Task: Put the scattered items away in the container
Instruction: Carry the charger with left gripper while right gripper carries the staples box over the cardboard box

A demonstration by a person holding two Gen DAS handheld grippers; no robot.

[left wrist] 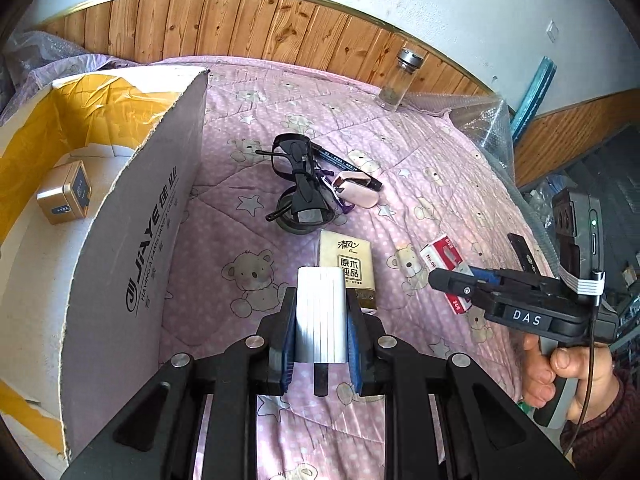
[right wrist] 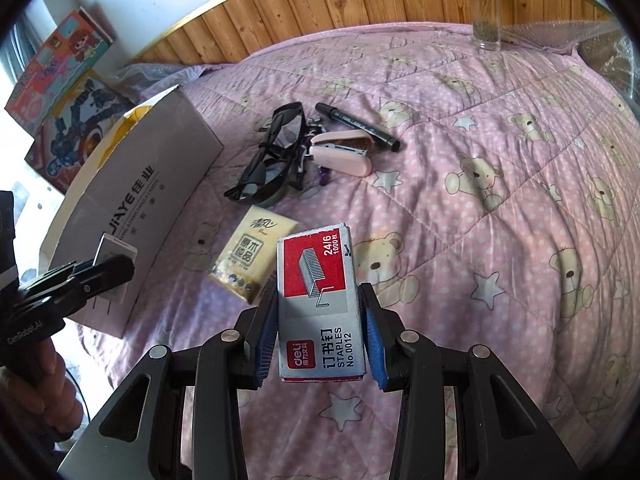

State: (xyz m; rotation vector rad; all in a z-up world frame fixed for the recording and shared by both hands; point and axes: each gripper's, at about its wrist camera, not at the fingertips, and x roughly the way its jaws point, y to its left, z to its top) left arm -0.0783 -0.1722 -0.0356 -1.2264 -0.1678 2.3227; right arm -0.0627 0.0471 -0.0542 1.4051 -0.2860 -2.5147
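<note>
My left gripper (left wrist: 321, 308) is shut on a white ribbed charger plug (left wrist: 320, 320), held just right of the cardboard box (left wrist: 132, 240), the container. A gold tin (left wrist: 66, 194) lies inside it. My right gripper (right wrist: 320, 288) is shut on a red and grey staples box (right wrist: 320, 304) above the pink quilt (right wrist: 480, 240). Black sunglasses (right wrist: 272, 160), a pink stapler (right wrist: 344, 152), a black marker (right wrist: 356, 124) and a tissue pack (right wrist: 248, 256) lie on the quilt beyond. The left gripper (right wrist: 116, 270) with the plug (right wrist: 116, 250) shows beside the box wall (right wrist: 152, 168).
A glass jar (right wrist: 486, 8) stands at the far edge by the wooden panelling. Bubble wrap (left wrist: 484, 120) covers the quilt's right corner. Colourful toy boxes (right wrist: 60, 52) stand behind the cardboard box. A small purple item (left wrist: 344, 206) lies under the glasses.
</note>
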